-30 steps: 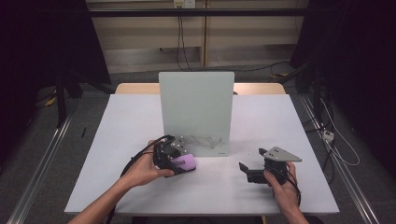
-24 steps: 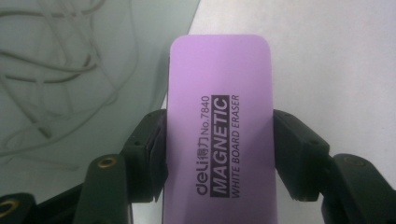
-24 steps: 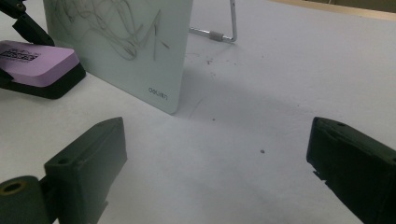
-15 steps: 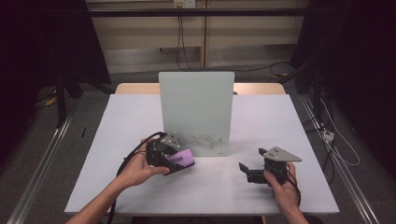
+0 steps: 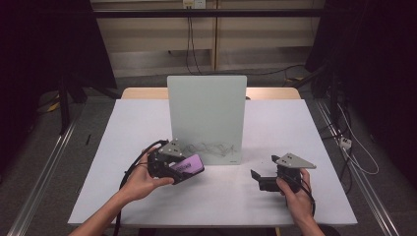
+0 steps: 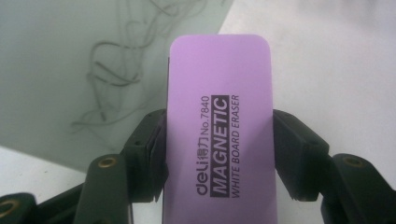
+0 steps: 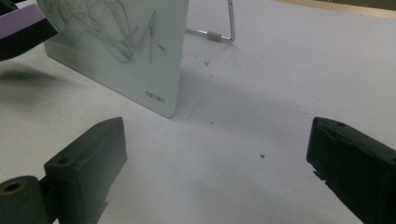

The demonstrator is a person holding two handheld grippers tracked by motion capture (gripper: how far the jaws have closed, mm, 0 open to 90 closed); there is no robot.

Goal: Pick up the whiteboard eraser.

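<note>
A purple whiteboard eraser printed "MAGNETIC WHITE BOARD ERASER" is clamped by its long sides in my left gripper, which is shut on it. It hangs just above the table in front of the lower left corner of an upright glass whiteboard. Black pen scribbles run along the board's bottom edge. My right gripper rests low at the table's right front. Its jaws stand open and hold nothing, pointing toward the board's right lower corner.
The white table has bare room on both sides of the board. A metal wire stand props the board from behind. A wooden strip runs along the table's far edge. Cables lie on the floor at right.
My left gripper has risen slightly with the eraser and tilted toward the board's lower left corner. The right gripper has stayed still.
</note>
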